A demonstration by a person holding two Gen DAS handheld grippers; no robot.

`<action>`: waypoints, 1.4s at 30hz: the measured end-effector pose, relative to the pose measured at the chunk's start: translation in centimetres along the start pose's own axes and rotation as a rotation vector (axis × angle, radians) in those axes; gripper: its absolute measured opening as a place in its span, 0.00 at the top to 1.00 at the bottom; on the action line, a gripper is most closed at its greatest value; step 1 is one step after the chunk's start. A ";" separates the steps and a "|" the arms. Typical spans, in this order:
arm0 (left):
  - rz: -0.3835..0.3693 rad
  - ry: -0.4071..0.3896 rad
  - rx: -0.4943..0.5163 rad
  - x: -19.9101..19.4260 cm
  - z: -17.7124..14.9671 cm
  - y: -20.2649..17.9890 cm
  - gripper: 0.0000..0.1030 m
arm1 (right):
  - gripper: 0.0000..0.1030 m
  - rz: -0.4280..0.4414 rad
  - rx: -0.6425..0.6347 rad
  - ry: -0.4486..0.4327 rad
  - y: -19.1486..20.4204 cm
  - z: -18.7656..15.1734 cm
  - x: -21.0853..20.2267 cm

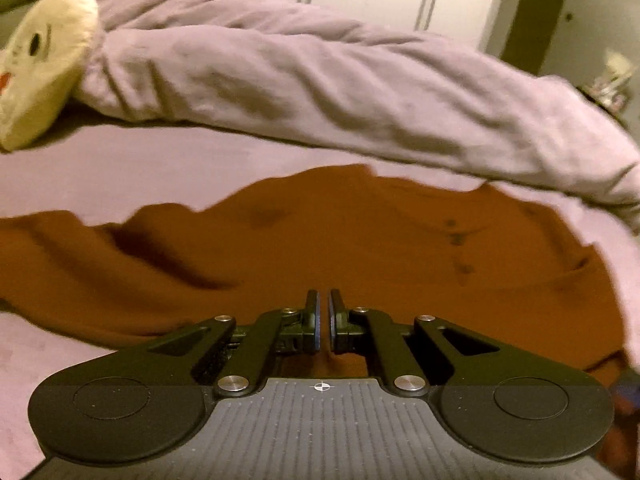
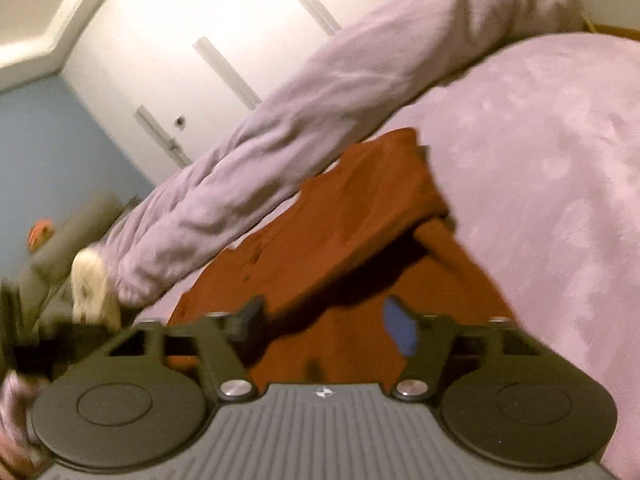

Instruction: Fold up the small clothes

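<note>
Rust-brown garment (image 1: 320, 240) on the lilac bed (image 1: 120, 168), one flap folded over toward 12 o'clock; folding appears unfinished. Left tool (image 1: 324, 320) pinched together, nothing visibly gripped; right tool (image 2: 326, 320) parted, empty.

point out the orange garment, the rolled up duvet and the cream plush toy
orange garment (image 1: 360, 240): left wrist view, middle of the spread cloth.
rolled up duvet (image 1: 280, 76): left wrist view, middle of the lilac roll behind the garment.
cream plush toy (image 1: 44, 60): left wrist view, its round face, upper left.
</note>
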State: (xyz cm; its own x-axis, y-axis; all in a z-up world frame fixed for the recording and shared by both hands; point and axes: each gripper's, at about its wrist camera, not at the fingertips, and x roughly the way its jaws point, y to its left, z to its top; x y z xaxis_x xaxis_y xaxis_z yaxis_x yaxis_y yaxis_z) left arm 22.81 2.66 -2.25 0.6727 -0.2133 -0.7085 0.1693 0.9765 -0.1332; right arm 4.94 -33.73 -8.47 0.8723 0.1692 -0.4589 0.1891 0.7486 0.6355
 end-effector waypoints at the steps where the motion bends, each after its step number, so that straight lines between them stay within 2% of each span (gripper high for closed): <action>1: 0.005 0.014 -0.007 0.4 -0.2 0.4 0.94 | 0.68 -0.015 0.039 0.003 -0.4 0.4 0.4; 4: -0.058 0.074 -0.086 1.7 -1.1 1.6 0.77 | 0.73 -0.021 0.196 0.015 -2.5 1.5 1.9; 5: -0.097 0.088 -0.121 1.9 -1.4 2.1 0.66 | 0.73 -0.009 0.253 0.010 -3.3 1.7 2.3; 6: -0.121 0.092 -0.141 1.9 -1.6 2.4 0.58 | 0.73 0.011 0.294 -0.001 -4.0 1.9 2.5; 7: -0.145 0.095 -0.151 2.0 -1.7 2.5 0.55 | 0.73 0.032 0.331 -0.013 -4.5 2.0 2.8; 9: -0.183 0.101 -0.163 2.3 -1.8 2.3 0.40 | 0.73 0.039 0.373 -0.033 -5.0 2.4 3.3; 11: -0.234 0.123 -0.184 2.7 -1.8 2.1 0.38 | 0.73 0.042 0.393 -0.044 -5.3 2.6 3.8; 13: -0.267 0.148 -0.193 3.6 -1.9 1.4 0.39 | 0.73 0.040 0.413 -0.049 -5.5 2.7 4.5; 14: -0.250 0.141 -0.175 3.7 -1.8 1.0 0.49 | 0.73 0.044 0.432 -0.053 -5.7 2.7 4.8; 15: -0.222 0.134 -0.146 3.9 -1.7 0.6 0.63 | 0.73 0.050 0.449 -0.057 -5.9 2.7 5.1; 16: -0.191 0.134 -0.125 4.2 -1.6 0.3 0.69 | 0.73 0.053 0.460 -0.058 -6.0 2.9 5.4; 17: -0.168 0.136 -0.115 4.2 -1.5 0.2 0.80 | 0.73 0.057 0.467 -0.059 -6.1 3.0 5.6; 18: -0.169 0.127 -0.112 4.2 -1.4 0.3 0.90 | 0.73 0.062 0.474 -0.060 -6.1 3.1 5.8; 19: -0.188 0.122 -0.116 4.1 -1.3 0.5 0.93 | 0.73 0.069 0.481 -0.065 -6.2 3.1 5.9; 21: -0.212 0.108 -0.121 3.7 -1.0 0.5 0.94 | 0.73 0.073 0.494 -0.074 -6.5 3.3 6.0; 26: -0.203 0.043 -0.067 2.4 0.2 -0.6 0.95 | 0.73 0.119 0.571 -0.113 -7.3 3.1 6.2; 32: -0.183 -0.085 -0.067 -0.1 3.0 -0.1 0.95 | 0.74 0.116 0.569 -0.113 -7.2 3.4 6.4; 36: -0.139 -0.137 -0.081 -0.9 4.2 1.6 0.95 | 0.74 0.119 0.567 -0.107 -7.2 3.3 6.5; 38: -0.114 -0.132 -0.090 -0.6 4.2 2.4 0.95 | 0.74 0.118 0.563 -0.103 -7.1 3.3 6.5; 39: -0.091 -0.127 -0.089 -0.3 4.0 2.7 0.99 | 0.74 0.114 0.562 -0.103 -7.0 3.2 6.5; 41: -0.028 -0.136 -0.074 0.0 3.6 3.3 0.99 | 0.74 0.107 0.568 -0.113 -7.0 3.2 6.7; 42: -0.032 -0.125 -0.080 0.1 3.3 3.8 0.99 | 0.74 0.105 0.578 -0.121 -7.1 3.2 6.8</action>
State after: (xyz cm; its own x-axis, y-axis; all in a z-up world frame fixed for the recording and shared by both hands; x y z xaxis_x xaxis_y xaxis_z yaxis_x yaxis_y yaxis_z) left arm 25.93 6.23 -0.54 0.7531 -0.2415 -0.6120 0.1372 0.9674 -0.2129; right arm 11.00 -39.91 -14.10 0.9383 0.1235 -0.3230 0.2844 0.2557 0.9240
